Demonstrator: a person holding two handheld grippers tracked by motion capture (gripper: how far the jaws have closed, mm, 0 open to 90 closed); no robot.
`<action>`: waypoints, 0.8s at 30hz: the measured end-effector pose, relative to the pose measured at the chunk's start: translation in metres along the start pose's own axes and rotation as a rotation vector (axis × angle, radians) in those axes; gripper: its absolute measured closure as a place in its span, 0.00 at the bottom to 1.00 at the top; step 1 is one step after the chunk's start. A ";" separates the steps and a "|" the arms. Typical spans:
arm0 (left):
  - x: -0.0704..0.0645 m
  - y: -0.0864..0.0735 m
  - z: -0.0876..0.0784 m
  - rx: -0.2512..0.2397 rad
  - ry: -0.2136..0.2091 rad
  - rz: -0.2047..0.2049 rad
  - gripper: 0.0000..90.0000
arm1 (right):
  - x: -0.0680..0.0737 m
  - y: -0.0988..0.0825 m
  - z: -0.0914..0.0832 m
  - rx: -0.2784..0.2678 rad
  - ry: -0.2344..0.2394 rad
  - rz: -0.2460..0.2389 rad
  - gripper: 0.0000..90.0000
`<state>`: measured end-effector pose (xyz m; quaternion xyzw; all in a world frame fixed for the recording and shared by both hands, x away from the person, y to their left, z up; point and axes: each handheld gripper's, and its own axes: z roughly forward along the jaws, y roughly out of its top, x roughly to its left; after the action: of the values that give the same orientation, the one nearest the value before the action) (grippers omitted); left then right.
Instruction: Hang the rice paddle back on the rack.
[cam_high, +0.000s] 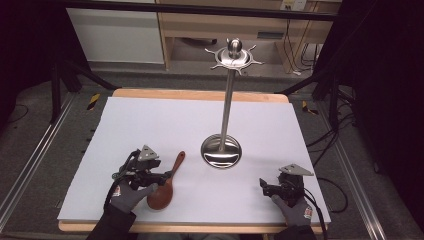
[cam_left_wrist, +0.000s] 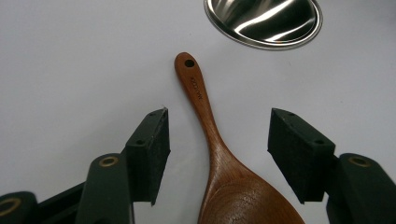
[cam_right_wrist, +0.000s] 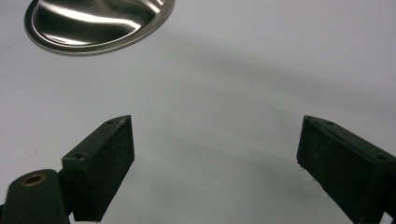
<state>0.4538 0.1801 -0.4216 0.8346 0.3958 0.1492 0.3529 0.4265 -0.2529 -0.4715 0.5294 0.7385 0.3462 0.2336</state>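
Note:
A brown wooden spoon (cam_high: 167, 187) lies on the white table top (cam_high: 150, 120) at the front left, its handle pointing toward the far right. My left gripper (cam_high: 162, 178) is low over it and open. In the left gripper view its jaws stand on either side of the spoon's neck (cam_left_wrist: 215, 144), with a gap on each side. My right gripper (cam_high: 264, 186) rests at the front right, open with nothing between its fingers (cam_right_wrist: 102, 168). A steel utensil stand (cam_high: 221, 152) with a round base, a tall pole and a hooked top rises in the middle.
The stand's shiny base shows at the top of the left gripper view (cam_left_wrist: 264, 21) and of the right gripper view (cam_right_wrist: 98, 23). The wooden table edge (cam_high: 200, 95) borders the white top. Black frame posts and cables stand around the table.

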 end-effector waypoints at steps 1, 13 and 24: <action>0.000 0.001 0.001 0.007 0.004 0.001 0.44 | 0.000 0.000 0.000 -0.001 -0.003 -0.002 0.13; 0.004 0.004 0.010 0.048 0.000 -0.021 0.50 | 0.001 0.000 0.000 0.005 -0.007 -0.004 0.13; -0.004 0.012 0.023 0.097 -0.009 -0.019 0.58 | 0.001 0.000 0.000 0.009 -0.006 0.004 0.13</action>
<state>0.4699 0.1608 -0.4298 0.8477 0.4087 0.1229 0.3150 0.4264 -0.2517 -0.4719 0.5331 0.7382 0.3415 0.2328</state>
